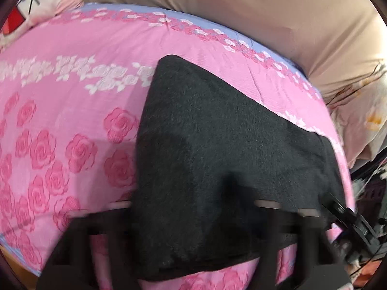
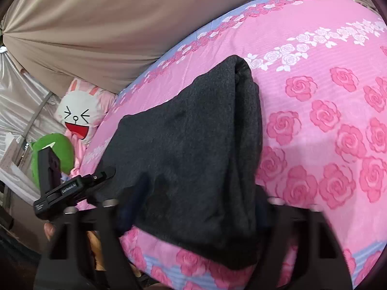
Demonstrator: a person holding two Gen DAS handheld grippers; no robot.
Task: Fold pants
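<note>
Dark grey pants point(image 1: 217, 133) lie folded into a thick strip on the pink rose bedspread point(image 1: 72, 96), their near end hanging over the bed's front edge. In the left wrist view my left gripper point(image 1: 198, 207) is at that near end, its blurred black jaws closed on bunched fabric. In the right wrist view the same pants point(image 2: 193, 145) run away from me. My right gripper point(image 2: 196, 205) is shut on their near end, and a blurred blue pad point(image 2: 131, 203) presses the cloth's side. The left gripper's black body point(image 2: 72, 188) sits just left of the pants.
A beige curtain point(image 2: 96, 24) hangs behind the bed. A rabbit cushion point(image 2: 77, 111) and a green plush toy point(image 2: 60, 149) lie at the bed's far left end. Dark clutter point(image 1: 367, 229) stands beyond the bed's right edge. A fingertip point(image 2: 49, 232) shows under the left gripper.
</note>
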